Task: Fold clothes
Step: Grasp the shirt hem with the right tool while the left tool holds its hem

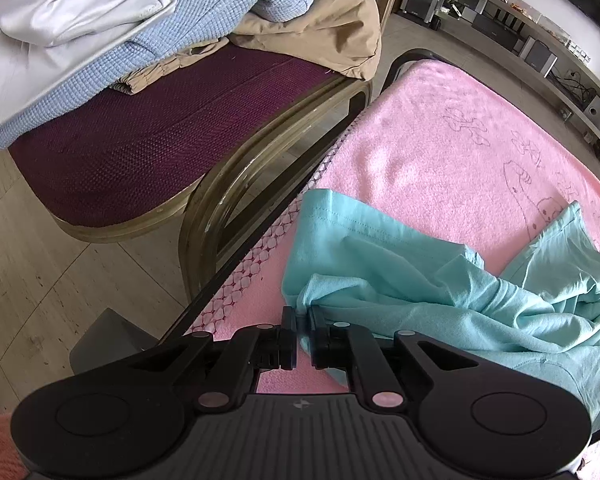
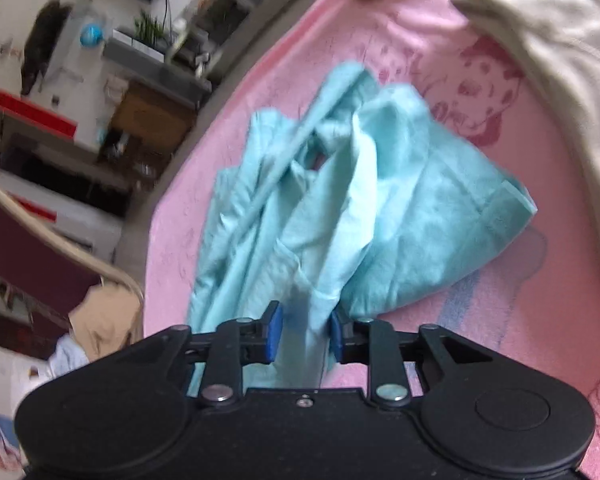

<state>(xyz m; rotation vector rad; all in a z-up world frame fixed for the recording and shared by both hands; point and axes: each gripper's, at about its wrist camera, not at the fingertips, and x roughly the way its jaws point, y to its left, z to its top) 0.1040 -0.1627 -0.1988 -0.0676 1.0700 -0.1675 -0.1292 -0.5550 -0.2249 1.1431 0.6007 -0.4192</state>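
The turquoise garment [image 1: 440, 276] lies crumpled on the pink towel [image 1: 440, 152] that covers the counter, bunched into folds, with one hemmed edge spread flat toward the counter's edge. The left gripper [image 1: 303, 314] sits at the near corner of that garment, its jaws drawn nearly together and pinching a bunched fold of the cloth between them. In the right wrist view the same turquoise garment [image 2: 340, 208] runs straight ahead of the right gripper [image 2: 304, 318]; a strip of it passes between the blue fingertips [image 2: 275, 330], which stand apart on either side of the strip, so a firm pinch cannot be told. A beige cloth [image 2: 560, 80] lies on the towel just beyond the garment. Beside the counter stands a chair with a maroon seat [image 1: 140, 136], carrying a pile of clothes [image 1: 160, 12] in white, light blue and tan.
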